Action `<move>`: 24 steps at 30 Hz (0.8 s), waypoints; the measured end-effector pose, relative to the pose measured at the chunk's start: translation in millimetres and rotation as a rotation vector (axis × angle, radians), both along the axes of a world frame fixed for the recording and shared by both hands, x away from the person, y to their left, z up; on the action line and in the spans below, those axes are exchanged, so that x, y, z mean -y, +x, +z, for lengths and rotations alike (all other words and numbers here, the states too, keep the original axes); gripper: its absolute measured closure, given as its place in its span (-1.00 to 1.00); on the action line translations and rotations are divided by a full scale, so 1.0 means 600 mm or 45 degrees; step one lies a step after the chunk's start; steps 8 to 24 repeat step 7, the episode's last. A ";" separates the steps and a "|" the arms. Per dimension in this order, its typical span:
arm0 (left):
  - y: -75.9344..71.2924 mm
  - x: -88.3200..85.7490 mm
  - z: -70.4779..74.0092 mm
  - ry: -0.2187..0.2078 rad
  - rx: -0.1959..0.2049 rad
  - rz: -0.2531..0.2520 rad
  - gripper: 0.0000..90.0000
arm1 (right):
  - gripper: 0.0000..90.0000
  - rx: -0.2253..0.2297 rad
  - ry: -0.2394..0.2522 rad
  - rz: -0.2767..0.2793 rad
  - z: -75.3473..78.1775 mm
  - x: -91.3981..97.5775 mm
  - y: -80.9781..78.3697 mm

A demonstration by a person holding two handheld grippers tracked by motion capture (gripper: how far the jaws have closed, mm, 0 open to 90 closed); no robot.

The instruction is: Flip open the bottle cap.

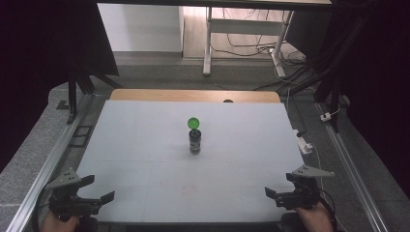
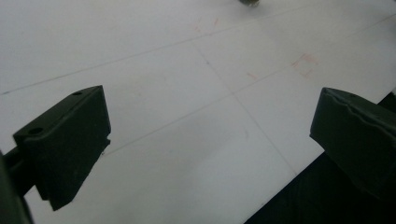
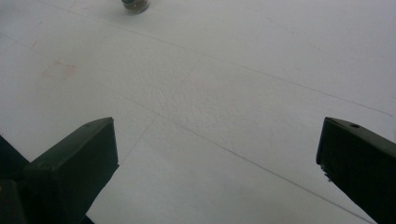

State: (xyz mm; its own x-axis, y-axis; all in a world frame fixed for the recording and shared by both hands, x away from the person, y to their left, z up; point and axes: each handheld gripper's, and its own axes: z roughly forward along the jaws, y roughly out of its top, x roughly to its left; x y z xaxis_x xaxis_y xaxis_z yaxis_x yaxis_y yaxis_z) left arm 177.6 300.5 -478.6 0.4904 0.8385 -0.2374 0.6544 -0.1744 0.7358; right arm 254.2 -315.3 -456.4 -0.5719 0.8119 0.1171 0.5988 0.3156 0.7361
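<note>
Small dark cylindrical bottle with a glossy green round cap (image 1: 195, 137) upright at mid-counter.
Smooth matte white counter (image 1: 145, 154); left hand-held gripper (image 1: 99, 189) and right hand-held gripper (image 1: 279, 185), black and blocky, spread wide, empty, at the near corners.

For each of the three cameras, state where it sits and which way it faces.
High view: above the person's side, looking forward and down at the table; shows both hands, left hand-held gripper and right hand-held gripper.
Left gripper view: rides the left hand-held gripper, looking across the table between its open jaws.
Right gripper view: same on the right hand-held gripper, jaws open.
Shared: the bottle with a green ball on it; its base shows in both gripper views.
</note>
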 end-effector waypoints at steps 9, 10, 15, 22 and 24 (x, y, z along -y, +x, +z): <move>0.001 0.001 0.000 0.010 -0.024 -0.002 -1.00 | -1.00 -0.011 -0.016 0.003 -0.002 0.000 -0.001; 0.001 0.001 0.000 0.010 -0.024 -0.002 -1.00 | -1.00 -0.011 -0.016 0.003 -0.002 0.000 -0.001; 0.001 0.001 0.000 0.010 -0.024 -0.002 -1.00 | -1.00 -0.011 -0.016 0.003 -0.002 0.000 -0.001; 0.001 0.001 0.000 0.010 -0.024 -0.002 -1.00 | -1.00 -0.011 -0.016 0.003 -0.002 0.000 -0.001; 0.001 0.001 0.000 0.010 -0.024 -0.002 -1.00 | -1.00 -0.011 -0.016 0.003 -0.002 0.000 -0.001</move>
